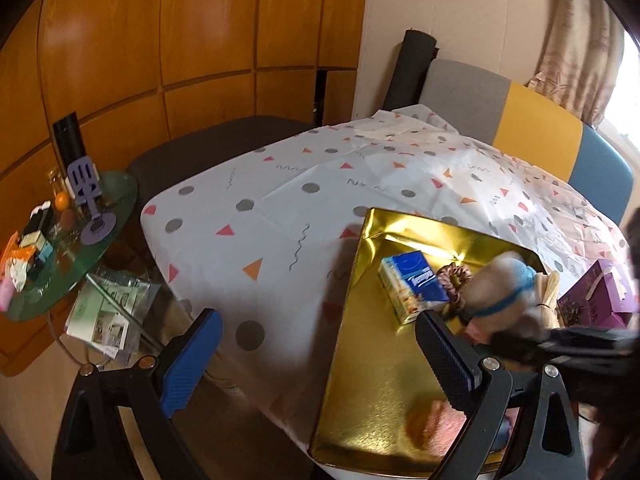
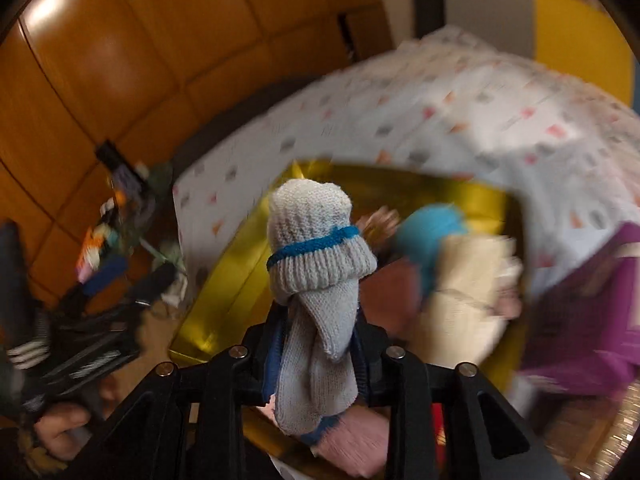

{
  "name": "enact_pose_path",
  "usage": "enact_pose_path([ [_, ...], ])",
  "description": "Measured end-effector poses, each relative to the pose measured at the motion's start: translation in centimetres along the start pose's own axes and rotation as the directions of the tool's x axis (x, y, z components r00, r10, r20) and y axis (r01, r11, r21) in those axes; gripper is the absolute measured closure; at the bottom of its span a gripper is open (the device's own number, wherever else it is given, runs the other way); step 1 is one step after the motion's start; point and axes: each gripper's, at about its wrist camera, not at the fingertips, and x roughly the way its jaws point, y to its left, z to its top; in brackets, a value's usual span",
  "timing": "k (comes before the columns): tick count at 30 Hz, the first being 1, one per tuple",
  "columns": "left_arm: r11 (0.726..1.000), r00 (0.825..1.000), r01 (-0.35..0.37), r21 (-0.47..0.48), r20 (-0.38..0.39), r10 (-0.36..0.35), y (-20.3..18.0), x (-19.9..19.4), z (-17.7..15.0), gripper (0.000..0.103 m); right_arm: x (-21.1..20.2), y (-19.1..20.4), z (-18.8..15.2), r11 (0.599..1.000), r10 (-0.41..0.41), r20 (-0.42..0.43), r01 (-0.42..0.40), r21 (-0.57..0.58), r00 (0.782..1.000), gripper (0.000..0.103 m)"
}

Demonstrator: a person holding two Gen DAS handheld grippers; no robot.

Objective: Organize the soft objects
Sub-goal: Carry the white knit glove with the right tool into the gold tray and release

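grey knitted glove (image 2: 316,264), blue-banded ribbed cuff

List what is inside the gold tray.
In the gold tray: a tissue pack, a scrunchie and pink cloth. The right gripper and its grey glove hide the rest.

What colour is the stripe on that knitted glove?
Blue, on the grey knitted glove; the right wrist view shows it best.

Daylight enters from a window (image 1: 628,92) at the far right, blown out white. The gold tray (image 1: 372,380) throws bright glare. Both fisheye views bend straight lines and darken at the corners. The right wrist view is heavily motion-blurred; only the knitted sock (image 2: 316,264) stays sharp.
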Motion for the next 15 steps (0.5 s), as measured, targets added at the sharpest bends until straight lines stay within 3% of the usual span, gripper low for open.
enact_pose_path([
  [3,1.000,1.000,0.006,-0.007,-0.008,-0.006,0.1,0.2,-0.2,0.005,2.0,-0.2,-0.8,1.000,-0.020,-0.031,0.020,0.006,0.999,0.061],
  [7,1.000,1.000,0.014,0.019,0.003,-0.014,-0.7,0.0,-0.3,0.005,1.0,-0.2,-1.3,0.999,-0.044,-0.014,0.044,0.009,0.999,0.059],
  [15,0.996,0.999,0.041,0.074,0.014,-0.043,-2.7,-0.8,-0.5,0.005,-5.5,-0.5,-2.4,0.992,-0.119,0.145,0.124,-0.027,0.982,0.058],
])
